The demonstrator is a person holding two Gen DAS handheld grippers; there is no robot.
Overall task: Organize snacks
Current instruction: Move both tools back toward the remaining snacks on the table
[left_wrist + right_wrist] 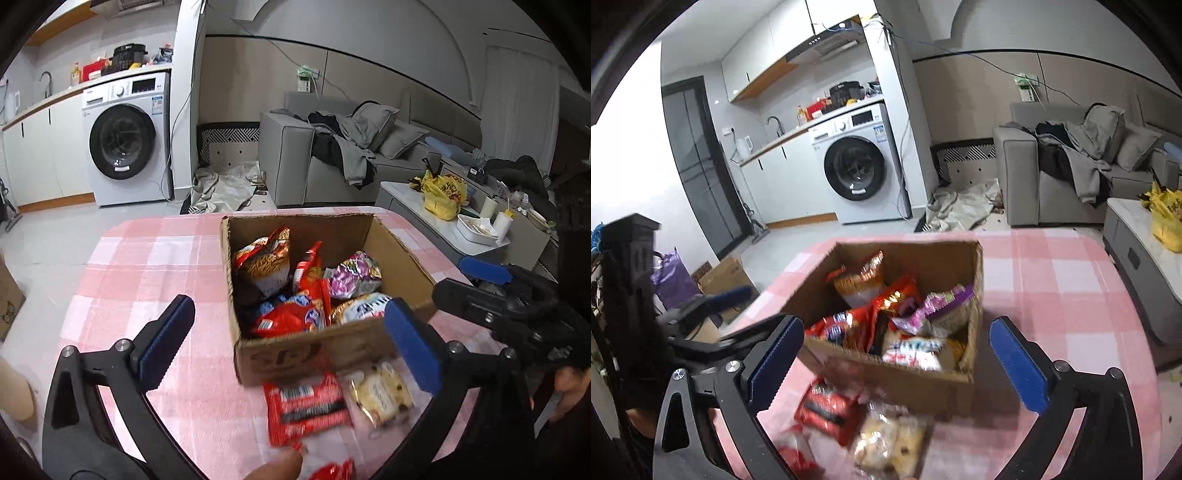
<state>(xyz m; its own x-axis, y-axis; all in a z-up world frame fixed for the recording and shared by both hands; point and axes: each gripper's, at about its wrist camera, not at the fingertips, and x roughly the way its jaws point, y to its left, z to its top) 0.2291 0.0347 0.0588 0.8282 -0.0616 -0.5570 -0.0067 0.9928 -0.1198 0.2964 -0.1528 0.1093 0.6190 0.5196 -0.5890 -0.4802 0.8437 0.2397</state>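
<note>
Two loose packets lie nearest you on the pink checked tablecloth (155, 258): a flat red foil snack wrapper (306, 410) and, touching it at 3 o'clock, a clear-wrapped pale pastry (380, 395). Your left gripper (291, 343) and right gripper (905, 358) both stand wide apart and hold nothing. The packets look light, crinkly and slippery; the pastry probably crushes easily, so pinch each by a sealed end seam, gently. Beyond them at 12 o'clock sits the open brown cardboard box (295, 354), already holding several bright snack bags.
</note>
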